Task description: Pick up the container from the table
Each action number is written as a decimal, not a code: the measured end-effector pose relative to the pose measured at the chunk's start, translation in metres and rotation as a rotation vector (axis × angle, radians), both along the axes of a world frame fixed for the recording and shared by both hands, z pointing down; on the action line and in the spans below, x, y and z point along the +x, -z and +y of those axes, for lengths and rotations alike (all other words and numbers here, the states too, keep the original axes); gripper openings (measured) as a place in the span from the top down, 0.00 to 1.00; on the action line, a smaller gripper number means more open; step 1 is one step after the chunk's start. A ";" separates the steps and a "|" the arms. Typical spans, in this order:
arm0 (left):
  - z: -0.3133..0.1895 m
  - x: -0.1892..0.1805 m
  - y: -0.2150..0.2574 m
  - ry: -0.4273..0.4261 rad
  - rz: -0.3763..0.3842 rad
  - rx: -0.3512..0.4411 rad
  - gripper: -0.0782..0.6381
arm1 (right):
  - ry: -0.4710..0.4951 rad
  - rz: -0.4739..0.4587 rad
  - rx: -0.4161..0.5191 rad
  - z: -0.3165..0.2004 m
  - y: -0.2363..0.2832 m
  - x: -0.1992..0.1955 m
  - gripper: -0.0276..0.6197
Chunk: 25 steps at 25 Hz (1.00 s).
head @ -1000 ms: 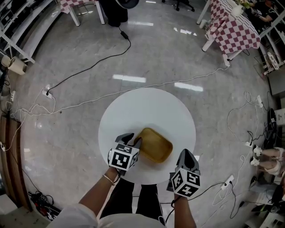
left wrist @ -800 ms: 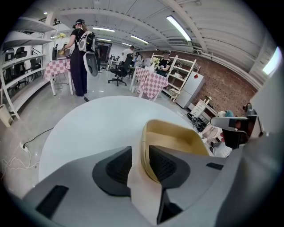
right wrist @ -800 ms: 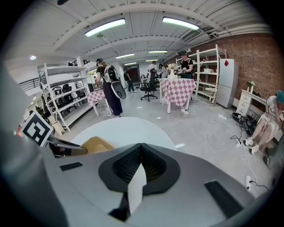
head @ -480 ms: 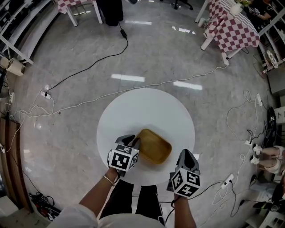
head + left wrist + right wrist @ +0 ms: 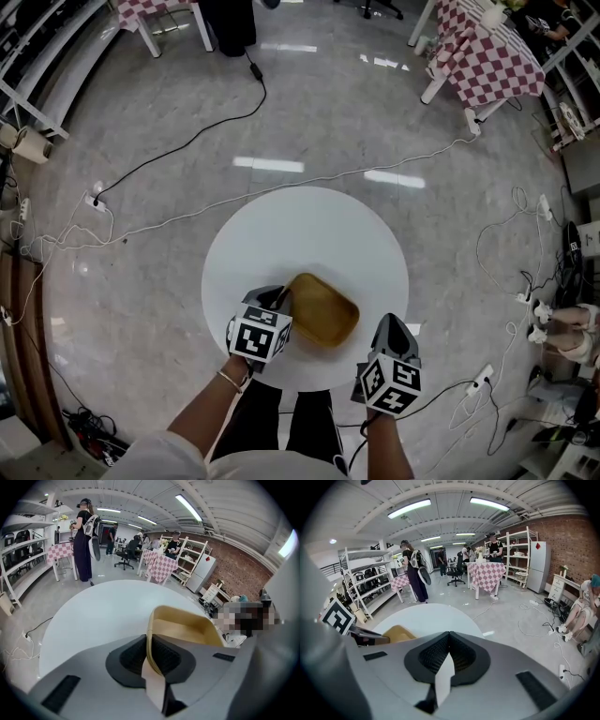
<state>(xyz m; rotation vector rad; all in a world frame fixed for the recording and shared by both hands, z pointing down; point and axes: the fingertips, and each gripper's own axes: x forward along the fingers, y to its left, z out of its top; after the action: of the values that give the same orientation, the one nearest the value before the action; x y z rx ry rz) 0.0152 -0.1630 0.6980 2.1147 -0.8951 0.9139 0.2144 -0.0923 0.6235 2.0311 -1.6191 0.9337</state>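
The left gripper [image 5: 280,300] - jaws wider a second ago - is closing, pads pinching the near-left rim of the container [image 5: 325,322] on the round table's [image 5: 300,230] near half. The right gripper [image 5: 392,328] hovers at the near-right edge with its jaws together on nothing - the tabletop's far half is open room.

one container [image 5: 323,320], one table [image 5: 300,234]

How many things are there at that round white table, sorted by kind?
container: 1
table: 1
grippers: 2 (left gripper, jaws closing with the container's rim between them; right gripper, shut, nothing in it)
Total: 4
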 end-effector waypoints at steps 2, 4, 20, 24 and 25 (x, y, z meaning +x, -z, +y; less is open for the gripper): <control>-0.001 0.000 -0.001 -0.003 -0.006 0.003 0.84 | -0.003 0.001 0.001 0.000 0.000 0.001 0.92; -0.001 -0.001 -0.001 -0.001 -0.009 0.005 0.84 | -0.007 0.002 0.002 0.001 0.000 0.002 0.92; -0.002 -0.003 0.012 0.034 0.012 0.003 0.84 | -0.028 0.011 0.023 0.008 0.012 0.005 0.92; 0.002 -0.001 0.017 0.021 0.016 0.003 0.84 | -0.042 0.018 0.036 0.011 0.019 0.007 0.92; 0.004 0.001 0.019 0.015 0.018 0.002 0.84 | -0.047 0.020 0.040 0.012 0.021 0.008 0.92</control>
<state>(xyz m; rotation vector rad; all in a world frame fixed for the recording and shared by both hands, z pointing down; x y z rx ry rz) 0.0158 -0.1589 0.6788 2.1121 -0.9023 0.8847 0.2222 -0.0802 0.6021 2.1062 -1.5983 0.9011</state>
